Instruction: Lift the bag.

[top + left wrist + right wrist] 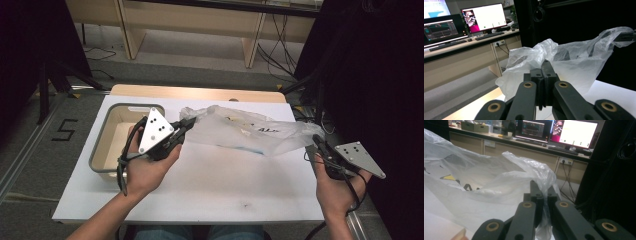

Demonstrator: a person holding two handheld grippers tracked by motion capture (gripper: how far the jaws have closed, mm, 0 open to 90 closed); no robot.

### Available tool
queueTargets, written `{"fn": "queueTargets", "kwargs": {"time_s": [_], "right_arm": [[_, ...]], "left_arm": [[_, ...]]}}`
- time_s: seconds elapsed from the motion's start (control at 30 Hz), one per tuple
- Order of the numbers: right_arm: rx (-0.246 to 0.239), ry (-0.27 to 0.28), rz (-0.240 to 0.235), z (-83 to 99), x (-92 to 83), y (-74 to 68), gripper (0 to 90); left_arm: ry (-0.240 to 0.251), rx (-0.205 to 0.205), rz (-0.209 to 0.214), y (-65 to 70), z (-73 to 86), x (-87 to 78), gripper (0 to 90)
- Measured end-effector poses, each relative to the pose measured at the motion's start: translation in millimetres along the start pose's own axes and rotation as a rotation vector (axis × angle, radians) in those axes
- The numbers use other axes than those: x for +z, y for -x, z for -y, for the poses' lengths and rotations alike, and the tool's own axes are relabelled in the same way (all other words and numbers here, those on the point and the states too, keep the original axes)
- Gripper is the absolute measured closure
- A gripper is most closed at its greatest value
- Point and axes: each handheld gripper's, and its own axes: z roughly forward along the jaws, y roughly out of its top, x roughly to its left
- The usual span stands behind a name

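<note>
Above table (210,195) | both grippers, left (189,123) and right (317,141), clamped on plastic bag (245,131) ends | step: stretching bag | next: likely lift evenly

a grey-rimmed bin (101,145) with a pale inside sits at the left end of the white table (215,190). beyond the table's far edge lies a wooden board (197,93), and a black "5" mark (65,130) is taped on the grey floor to the left. a light wooden bench (195,22) stands farther back, cables (277,50) trailing under it. two lit monitors (464,22) and a keyboard (489,35) rest on a long desk (461,53). a wall socket (565,160) shows on the desk front.
</note>
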Motion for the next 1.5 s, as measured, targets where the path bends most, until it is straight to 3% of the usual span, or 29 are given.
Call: {"fn": "queueTargets", "kwargs": {"time_s": [0.1,0.3,0.67,1.5], "right_arm": [[0.001,0.003,0.002,-1.4,-1.2,0.4,90.0],[0.004,0.015,0.009,-4.1,-3.5,1.8,90.0],[0.002,0.005,0.011,-2.1,-0.7,2.5,90.0],[0.004,0.018,0.014,-6.8,-0.5,2.9,90.0]], "left_arm": [[0.009,-0.023,0.023,1.0,-4.5,-2.4,89.6],[0.023,-0.008,0.009,0.5,-10.5,-2.2,89.6],[0.026,0.002,-0.027,-5.8,-7.7,9.6,89.6],[0.05,0.025,-0.04,-6.4,-18.2,12.7,89.6]]}}
